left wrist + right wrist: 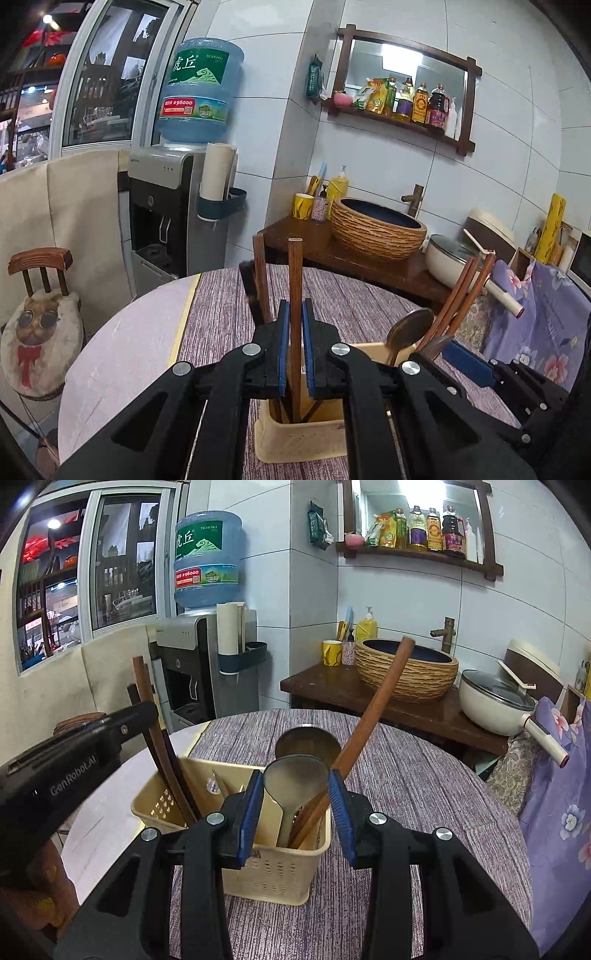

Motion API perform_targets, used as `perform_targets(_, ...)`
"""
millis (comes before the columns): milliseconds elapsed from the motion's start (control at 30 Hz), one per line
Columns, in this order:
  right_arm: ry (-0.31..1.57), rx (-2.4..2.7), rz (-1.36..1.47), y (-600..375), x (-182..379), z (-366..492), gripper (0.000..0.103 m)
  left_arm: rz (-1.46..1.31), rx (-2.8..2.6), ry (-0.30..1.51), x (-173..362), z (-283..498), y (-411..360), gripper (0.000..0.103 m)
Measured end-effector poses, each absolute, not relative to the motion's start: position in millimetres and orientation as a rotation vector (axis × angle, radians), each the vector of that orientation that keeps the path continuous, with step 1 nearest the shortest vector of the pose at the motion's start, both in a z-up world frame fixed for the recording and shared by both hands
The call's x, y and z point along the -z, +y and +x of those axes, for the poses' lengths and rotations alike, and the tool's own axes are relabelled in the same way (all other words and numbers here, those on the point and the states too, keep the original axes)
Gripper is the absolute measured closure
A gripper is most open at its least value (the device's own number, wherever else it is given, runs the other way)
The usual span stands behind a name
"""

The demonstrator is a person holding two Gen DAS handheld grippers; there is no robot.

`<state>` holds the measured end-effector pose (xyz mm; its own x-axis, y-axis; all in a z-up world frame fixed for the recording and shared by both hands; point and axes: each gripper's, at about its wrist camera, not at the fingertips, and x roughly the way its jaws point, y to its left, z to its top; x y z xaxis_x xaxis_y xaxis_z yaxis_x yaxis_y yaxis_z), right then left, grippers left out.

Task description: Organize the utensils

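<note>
- A wooden chopstick [294, 295] is clamped upright between the blue pads of the left gripper [295, 345], in the lower centre of the left wrist view, its lower end already inside the beige utensil basket [275, 867].
- The basket is seen standing on the purple striped tablecloth [406, 775], at centre left of the right wrist view, with dividers splitting it into compartments.
- More chopsticks [162, 746] are seen leaning in the left compartment, beside the left gripper's black body at the left edge of that view.
- The metal spoon [295, 779] is framed by the right gripper [297, 805] in the middle of the right wrist view; the pads sit partly apart on either side of its bowl and appear to press on its edges, so the spoon seems held.
- A long wooden handle [380, 698] slants toward the upper right, just beside the right-hand pad; contact cannot be told.
- For the step judged in hand, lowering each piece into its own compartment, the chopstick is best kept vertical and released only once its tip is bottomed among the others.
- The spoon should be guided clear of the slanting handle, lest the basket be tipped.
</note>
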<state>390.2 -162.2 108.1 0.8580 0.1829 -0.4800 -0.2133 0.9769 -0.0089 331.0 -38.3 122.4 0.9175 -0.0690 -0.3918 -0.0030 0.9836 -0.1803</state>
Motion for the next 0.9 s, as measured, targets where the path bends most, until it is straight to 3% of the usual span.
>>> perform_targets(233,0.477,-0.215,-0.098,-155.7,-105.8,383.5,0.062,-0.182,0.047,0.422,-126.0,327.0,-34.6,0.095)
perform_targets(300,0.448,-0.213,-0.105,-156.3,-111.5,374.9,0.042,-0.187,0.06,0.414,-130.3,321.0,-31.9,0.094)
perform_targets(333,0.432,-0.209,-0.107,-158.1,-114.2,369.2,0.039,-0.189,0.066,0.405,-133.5,315.5,-29.9,0.093)
perform_targets(367,0.415,-0.211,-0.112,-159.9,-117.2,361.2,0.039,-0.19,0.073,0.396,-136.9,308.7,-27.9,0.084)
perform_targets(400,0.399,-0.216,-0.119,-161.7,-119.9,352.1,0.038,-0.19,0.078,0.386,-139.4,302.3,-25.8,0.064)
perform_targets(433,0.387,-0.218,-0.125,-163.5,-121.6,345.1,0.037,-0.191,0.076,0.367,-142.5,292.2,-22.7,0.052)
perform_targets(467,0.365,-0.214,-0.136,-166.9,-123.0,333.4,0.029,-0.193,0.071,0.346,-144.1,283.4,-20.5,0.033)
perform_targets(500,0.346,-0.206,-0.145,-170.9,-123.5,322.3,0.019,-0.187,0.068,0.317,-145.6,268.6,-16.8,0.024)
perform_targets(600,0.32,-0.189,-0.159,-182.8,-118.5,291.3,0.011,-0.123,0.08,0.303,-141.4,240.8,-15.6,0.007)
perform_targets(667,0.328,-0.187,-0.156,-191.8,-110.0,270.8,0.006,-0.087,0.09,0.308,-131.6,222.7,-14.2,0.006)
perform_targets(900,0.394,-0.195,-0.056,-217.1,-61.0,203.8,0.006,-0.051,0.088,0.377,-69.4,157.8,-7.2,0.006)
